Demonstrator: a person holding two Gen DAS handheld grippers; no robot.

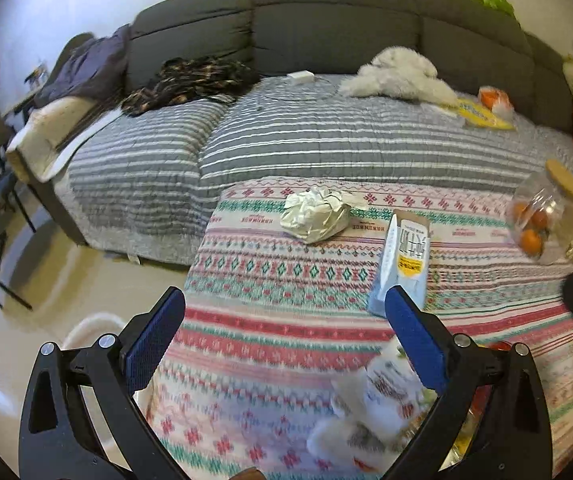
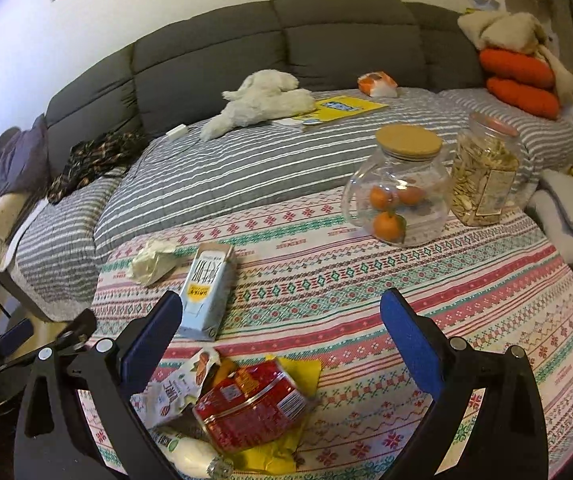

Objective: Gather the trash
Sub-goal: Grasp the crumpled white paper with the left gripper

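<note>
- Two grippers are hovering over the patterned red, green and white tablecloth [image 2: 406, 280], and both are standing with jaws spread wide and nothing between the pads: the left gripper [image 1: 286, 312] and the right gripper [image 2: 282, 312].
- The pale blue and white rectangular carton [image 2: 202, 288] is lying flat just ahead of the right gripper's left jaw; in the left wrist view it is sitting just beyond the left gripper's right jaw.
- The crushed red foil snack packet [image 2: 250, 404] is lying between the right gripper's jaws, toward the left one, on a yellow wrapper [image 2: 282, 448] and touching a torn white printed wrapper [image 2: 174, 392].
- The crumpled cream paper ball [image 1: 314, 216] is resting well ahead of the left gripper's jaws, slightly right of centre.
- Judging from this, the right gripper is best lowering straight onto the red packet, centring it before closing, since foil is likely sliding on the wrappers.
- The round glass jar of oranges [image 2: 398, 200] is staying out of the way, far ahead.
</note>
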